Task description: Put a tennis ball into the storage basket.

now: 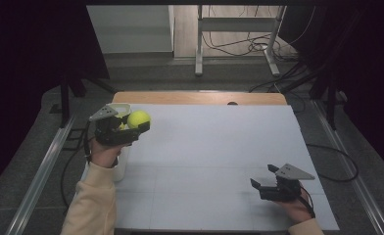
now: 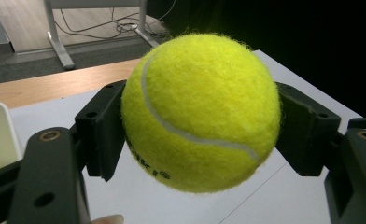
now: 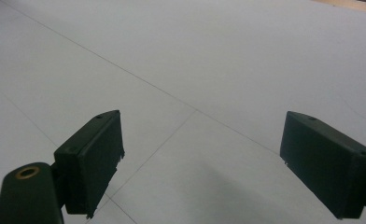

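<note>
A yellow tennis ball is held in the air over the table's far left, with my left gripper shut on it; both black jaws press its sides. Beside the hand stands a white container with something yellow inside at its bottom edge. My right gripper rests low over the white table top at the near right, open, with nothing between its jaws.
The white sheet covers the table, with a wooden strip along the far edge. Beyond it, a metal stand and loose cables lie on the floor. Rails run along both sides of the table.
</note>
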Available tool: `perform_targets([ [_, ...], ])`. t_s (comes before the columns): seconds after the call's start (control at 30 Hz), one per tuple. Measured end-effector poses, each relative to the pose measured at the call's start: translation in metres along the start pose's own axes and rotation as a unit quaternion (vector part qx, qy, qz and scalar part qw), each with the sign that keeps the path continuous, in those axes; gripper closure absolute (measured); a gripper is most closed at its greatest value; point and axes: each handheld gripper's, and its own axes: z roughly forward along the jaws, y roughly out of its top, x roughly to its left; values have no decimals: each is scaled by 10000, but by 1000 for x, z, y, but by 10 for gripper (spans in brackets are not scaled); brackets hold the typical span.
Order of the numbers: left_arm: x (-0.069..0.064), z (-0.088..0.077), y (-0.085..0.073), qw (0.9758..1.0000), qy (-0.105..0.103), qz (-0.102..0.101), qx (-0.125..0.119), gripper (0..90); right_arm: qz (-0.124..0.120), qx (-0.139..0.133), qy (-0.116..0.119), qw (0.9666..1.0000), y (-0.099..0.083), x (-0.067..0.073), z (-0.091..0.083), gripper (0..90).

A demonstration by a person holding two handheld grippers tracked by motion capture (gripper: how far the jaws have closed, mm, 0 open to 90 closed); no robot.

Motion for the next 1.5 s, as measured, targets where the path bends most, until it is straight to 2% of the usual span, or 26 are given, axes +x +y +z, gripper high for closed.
perform_targets([
  [0.93, 25, -20, -5, 9989, 403, -245, -74, 268, 2, -4, -25, 10000, 0, 0, 0, 141],
  [1.3, 41, -24, -11, 9967, 740, -341, 37, 268, -13, 7, -34, 10000, 0, 0, 0, 141],
  [1.5, 48, -25, -14, 9957, 829, -394, 85, 268, -13, 5, -30, 10000, 0, 0, 1, 141],
])
